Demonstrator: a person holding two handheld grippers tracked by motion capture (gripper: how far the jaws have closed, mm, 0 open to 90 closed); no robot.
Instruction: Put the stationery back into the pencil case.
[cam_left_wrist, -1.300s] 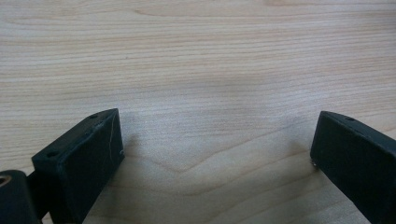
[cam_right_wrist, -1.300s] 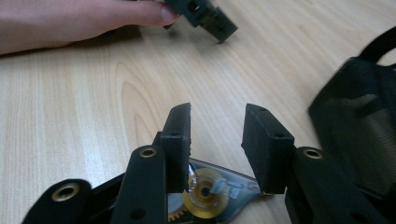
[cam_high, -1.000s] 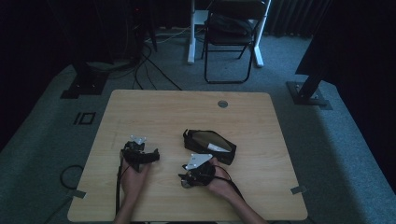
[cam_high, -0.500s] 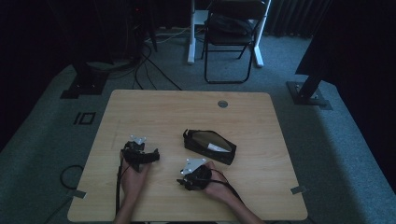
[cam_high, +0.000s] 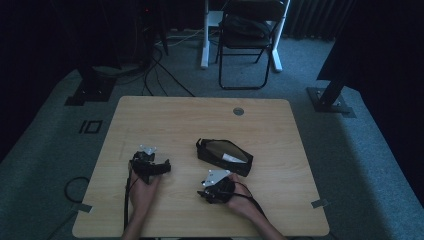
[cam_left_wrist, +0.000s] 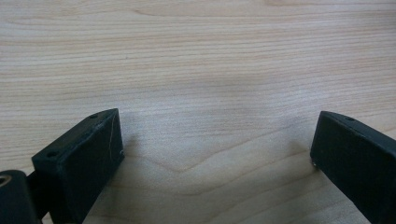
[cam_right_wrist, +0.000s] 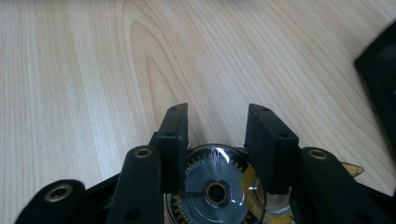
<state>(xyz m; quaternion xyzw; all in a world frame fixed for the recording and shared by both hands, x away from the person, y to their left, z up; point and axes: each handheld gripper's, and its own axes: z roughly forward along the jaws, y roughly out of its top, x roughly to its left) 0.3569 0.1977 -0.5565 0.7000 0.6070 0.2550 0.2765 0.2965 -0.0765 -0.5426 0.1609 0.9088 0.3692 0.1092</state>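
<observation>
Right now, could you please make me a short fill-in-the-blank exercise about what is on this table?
1. The left gripper has its jaws wide ____ over bare wood.
2. The right gripper is closed on a round ____ part with a toothed gear.
3. The black case lies on the table with its lid ____.

Missing words: open; clear; open

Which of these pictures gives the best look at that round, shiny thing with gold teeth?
The right gripper view: the clear disc with its gold toothed ring sits close up between the right gripper's black jaws. In the high view it is hidden under the hand and gripper. The left gripper view looks at bare table.
</observation>
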